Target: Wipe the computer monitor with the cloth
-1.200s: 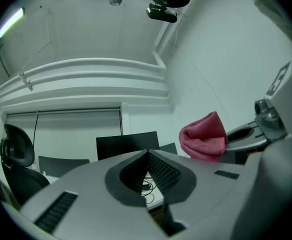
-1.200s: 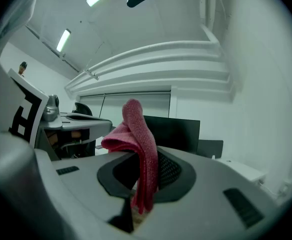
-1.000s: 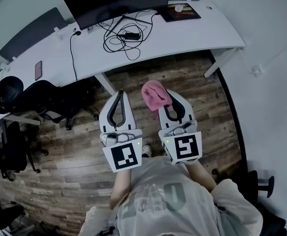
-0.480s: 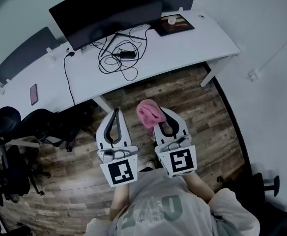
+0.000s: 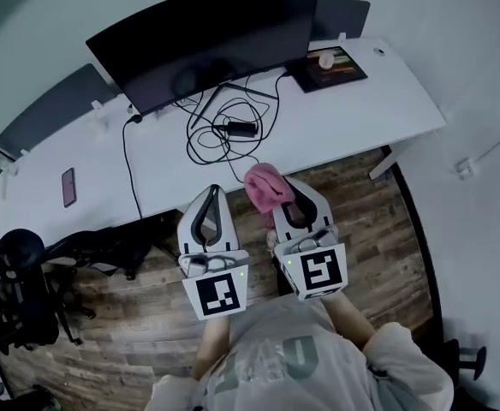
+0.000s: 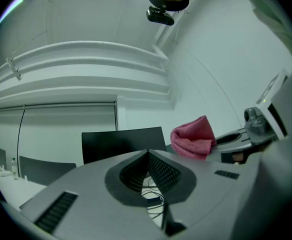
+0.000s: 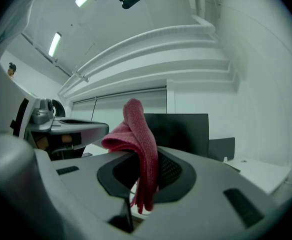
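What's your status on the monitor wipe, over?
Right gripper shut on pink cloth; left gripper shut, empty. Monitor ahead, not yet touched. Loose cables on desk below the screen.

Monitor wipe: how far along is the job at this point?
Done: the pink cloth is picked up, clamped in the right hand-held gripper. In hand: the cloth is held near the desk's front edge, short of the monitor. Left: all the wiping; the cloth does not touch the screen. The left hand-held gripper is shut and empty.
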### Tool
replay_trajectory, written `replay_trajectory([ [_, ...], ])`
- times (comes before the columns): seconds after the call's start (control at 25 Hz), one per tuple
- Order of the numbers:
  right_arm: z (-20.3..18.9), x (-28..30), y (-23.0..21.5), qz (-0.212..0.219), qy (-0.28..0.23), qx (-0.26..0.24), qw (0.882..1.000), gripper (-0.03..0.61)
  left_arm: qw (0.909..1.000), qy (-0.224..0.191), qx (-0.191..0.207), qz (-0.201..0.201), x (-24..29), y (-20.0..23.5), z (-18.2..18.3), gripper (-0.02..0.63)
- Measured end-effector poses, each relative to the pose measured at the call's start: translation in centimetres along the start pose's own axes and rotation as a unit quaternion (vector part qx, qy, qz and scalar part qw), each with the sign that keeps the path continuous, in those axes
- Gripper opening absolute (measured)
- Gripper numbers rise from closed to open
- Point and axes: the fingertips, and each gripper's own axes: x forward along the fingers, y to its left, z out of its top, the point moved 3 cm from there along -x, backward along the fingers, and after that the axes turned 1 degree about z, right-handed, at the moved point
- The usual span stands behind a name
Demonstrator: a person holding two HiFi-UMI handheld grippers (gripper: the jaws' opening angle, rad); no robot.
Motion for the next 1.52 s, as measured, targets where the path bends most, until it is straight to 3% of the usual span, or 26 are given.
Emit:
replay_trajectory([
  [0.36, 1.7, 14.3, -6.9, 0.049, -0.013, -0.010, 0.999, 0.057, 0.9992, -0.003, 0.003, 0.041, 14.6, 3.7, -0.4, 0.015],
  [0.68, 2.0, 22.2, -10.1, 0.104, -0.029, 0.012, 0.994, 0.057, 0.9975, -0.001, 0.005, 0.070, 23.2, 4.9, -1.5, 0.015],
  [1.04, 0.4, 26.0, -10.0, 0.139, -0.016, 0.024, 0.990, 0.057, 0.9967, 0.028, 0.019, 0.074, 26.7, 6.0, -3.2, 0.015],
  [1.28, -0.1, 27.3, -9.3, 0.133, -0.008, 0.035, 0.990, 0.057, 0.9963, 0.029, 0.014, 0.080, 27.3, 7.9, -4.0, 0.015],
  [1.52, -0.3, 29.5, -7.8, 0.139, -0.004, 0.013, 0.990, 0.057, 0.9947, 0.034, 0.018, 0.095, 27.3, 10.5, -4.8, 0.015],
])
